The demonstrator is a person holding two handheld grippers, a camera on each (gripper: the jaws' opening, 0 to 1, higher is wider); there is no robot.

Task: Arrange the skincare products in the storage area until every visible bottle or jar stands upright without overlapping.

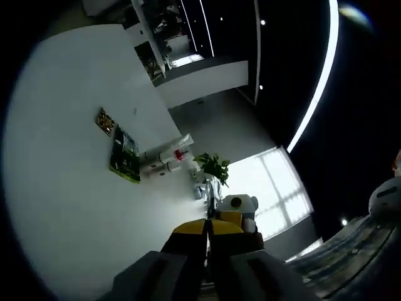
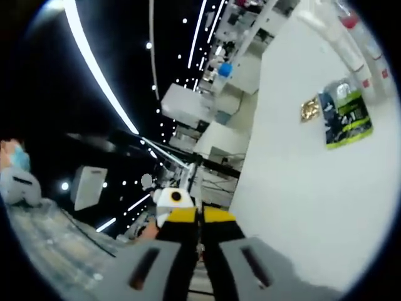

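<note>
Both grippers are lifted well off the white table (image 1: 75, 188) and rolled hard over, so the room swings sideways around them — ceiling light strips, a bright window and a potted plant (image 1: 212, 166) at the table's far end. The left gripper (image 1: 207, 229) has its yellow-tipped jaws pressed together with nothing between them, and the right gripper (image 2: 199, 219) looks the same: jaws closed, pinching nothing. The skincare things lie together, well apart from either gripper. In the left gripper view I make out a green packet (image 1: 124, 157) lying flat, a small gold sachet (image 1: 104, 121) just beside it, and white tubes (image 1: 166, 152) on their sides, one with a red cap. The right gripper view has the same cluster near its upper right: the green packet (image 2: 346, 114), the gold sachet (image 2: 309, 108), and the tubes (image 2: 341, 31) beyond them, blurred at the picture's edge. Nothing there stands upright, so I'd say the arranging is not yet begun. The grippers seem held up and shut simply because they are not yet at work — the next move would be bringing one down toward the tubes and opening its jaws.
</note>
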